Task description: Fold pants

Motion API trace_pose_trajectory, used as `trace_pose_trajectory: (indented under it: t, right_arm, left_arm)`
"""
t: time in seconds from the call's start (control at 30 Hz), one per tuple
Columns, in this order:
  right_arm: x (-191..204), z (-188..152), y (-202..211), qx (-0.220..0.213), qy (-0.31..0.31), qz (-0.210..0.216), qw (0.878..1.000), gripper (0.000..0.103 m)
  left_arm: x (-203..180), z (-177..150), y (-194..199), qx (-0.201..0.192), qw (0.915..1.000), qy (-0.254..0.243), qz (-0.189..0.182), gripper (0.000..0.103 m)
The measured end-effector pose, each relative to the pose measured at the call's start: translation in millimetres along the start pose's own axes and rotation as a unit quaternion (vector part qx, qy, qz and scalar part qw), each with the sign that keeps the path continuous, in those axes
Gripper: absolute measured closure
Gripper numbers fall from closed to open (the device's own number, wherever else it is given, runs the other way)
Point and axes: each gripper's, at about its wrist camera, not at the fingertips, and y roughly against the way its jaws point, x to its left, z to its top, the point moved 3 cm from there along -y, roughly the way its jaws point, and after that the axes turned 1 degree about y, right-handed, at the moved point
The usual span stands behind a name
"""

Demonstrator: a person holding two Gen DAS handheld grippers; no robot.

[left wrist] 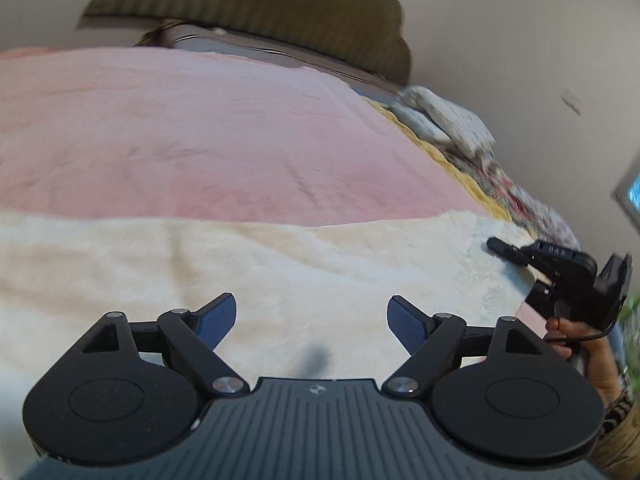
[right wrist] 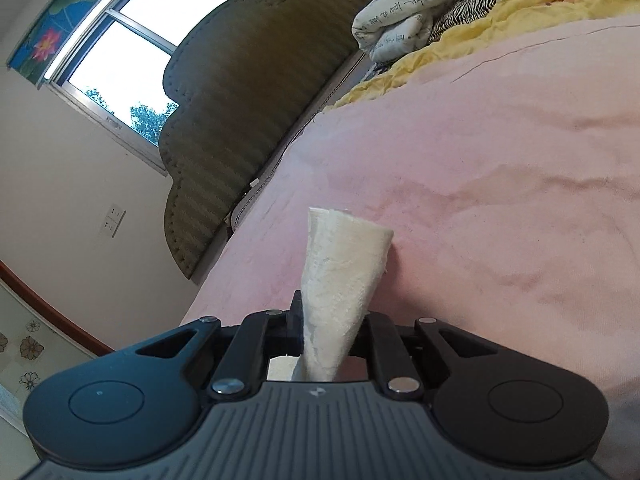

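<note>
Where spread flat, pants (left wrist: pixel 280 264) cream, fleecy

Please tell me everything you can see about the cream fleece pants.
The pants look like thick, fluffy cream fleece. Most of the cloth lies spread flat on the pink blanket. The right gripper is shut on a bunched edge that sticks up past its fingers. The left gripper hovers open above the cloth, holding nothing.
</note>
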Motion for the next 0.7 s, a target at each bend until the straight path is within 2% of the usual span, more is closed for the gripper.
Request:
trace_pose_trajectory:
  t: [0.1,0.13,0.2,0.3,0.37,0.4,0.47,0.5,0.57,0.63,0.67,0.7]
  right_arm:
    - [-10,-1,2,0.004,-0.012,-0.008,1.000,0.091]
    - [-14,-2,2,0.005,-0.021,-0.010,1.000,0.091]
    - [-13,-3,5,0.001,-0.014,-0.014,1.000,0.091]
    - [18,-6,10,-0.019,0.089,-0.034,0.995,0.091]
    - [49,-12,13,-0.034,0.179,-0.040,0.982,0.091]
    - [67,-18,15,-0.041,0.228,-0.043,0.972,0.091]
    - [108,-39,18,-0.054,0.342,-0.046,0.937,0.091]
    - [126,-53,18,-0.060,0.395,-0.048,0.915,0.091]
    - [161,-87,20,-0.071,0.495,-0.042,0.865,0.091]
    - [187,-122,20,-0.071,0.565,-0.023,0.821,0.091]
    - [198,-142,20,-0.066,0.594,-0.007,0.802,0.091]
    - [206,-161,20,-0.057,0.615,0.008,0.786,0.091]
  left_arm:
    - [-9,0,-17,0.006,0.9988,-0.019,0.045,0.017]
    - [-9,-1,-18,0.001,0.9987,-0.016,0.049,0.017]
    - [-4,-5,-15,-0.010,0.9995,0.001,0.031,0.017]
    - [10,-3,-9,-0.012,0.9984,0.055,-0.001,0.017]
    - [21,1,-5,-0.019,0.9930,0.108,-0.044,0.017]
    - [27,3,-3,-0.022,0.9858,0.145,-0.081,0.017]
    - [36,4,-1,-0.022,0.9618,0.217,-0.165,0.016]
    - [40,4,0,-0.023,0.9444,0.251,-0.211,0.013]
    - [45,2,1,-0.032,0.9115,0.301,-0.278,0.008]
    - [50,1,3,-0.043,0.8889,0.334,-0.311,0.002]
    - [54,0,5,-0.050,0.8832,0.344,-0.315,0.002]
    - [58,0,7,-0.057,0.8822,0.350,-0.310,0.002]
